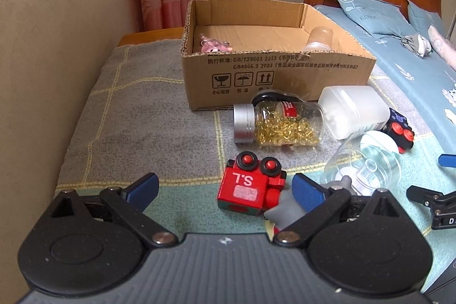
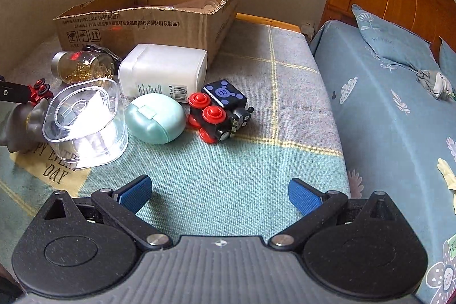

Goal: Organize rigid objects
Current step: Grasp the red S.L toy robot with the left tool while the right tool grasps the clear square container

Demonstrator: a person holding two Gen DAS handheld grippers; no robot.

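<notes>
Left gripper jaws apart over red toy train. Right gripper spread, empty; only its view shows mint case.

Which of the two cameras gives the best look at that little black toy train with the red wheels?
The right wrist view: the black toy train lies whole and unobstructed. In the left wrist view it is partly hidden behind the white bottle and the clear container.
</notes>
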